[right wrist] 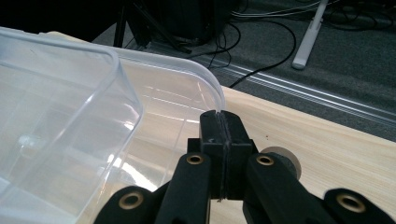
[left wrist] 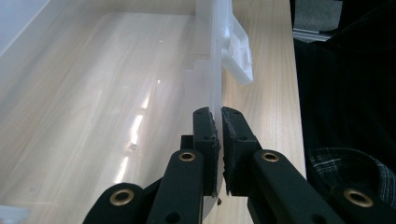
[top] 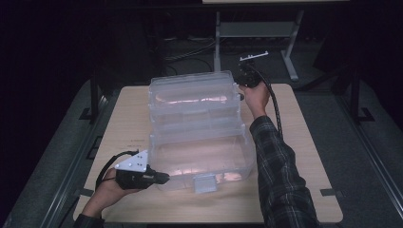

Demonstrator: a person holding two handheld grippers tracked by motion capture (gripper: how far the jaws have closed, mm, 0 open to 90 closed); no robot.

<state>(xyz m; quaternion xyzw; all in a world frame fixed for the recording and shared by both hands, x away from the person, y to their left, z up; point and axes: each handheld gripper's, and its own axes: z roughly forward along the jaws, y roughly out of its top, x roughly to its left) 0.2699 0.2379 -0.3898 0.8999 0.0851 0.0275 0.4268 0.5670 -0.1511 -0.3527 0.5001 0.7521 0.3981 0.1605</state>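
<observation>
A clear plastic storage box (top: 199, 118) stands open on the wooden table (top: 309, 161), with its upper part (top: 192, 88) tilted up at the back and its lower bin (top: 202, 159) at the front. A white latch (top: 205, 183) hangs on the bin's front wall. At the bin's front left corner my left gripper (top: 164, 178) is shut on that thin front wall (left wrist: 212, 70); in the left gripper view (left wrist: 219, 128) the wall runs between the pads toward the latch (left wrist: 238, 49). My right gripper (top: 241, 93) is at the back right, shut on the upper part's rim (right wrist: 205, 77), which enters its closed tips (right wrist: 223, 122).
Behind the table, a metal stand's legs (top: 291, 59) and loose cables (right wrist: 261, 51) lie on the dark floor. The table's right edge (top: 328, 180) and front edge are near the person's plaid sleeve (top: 280, 175). Bare tabletop lies left and right of the box.
</observation>
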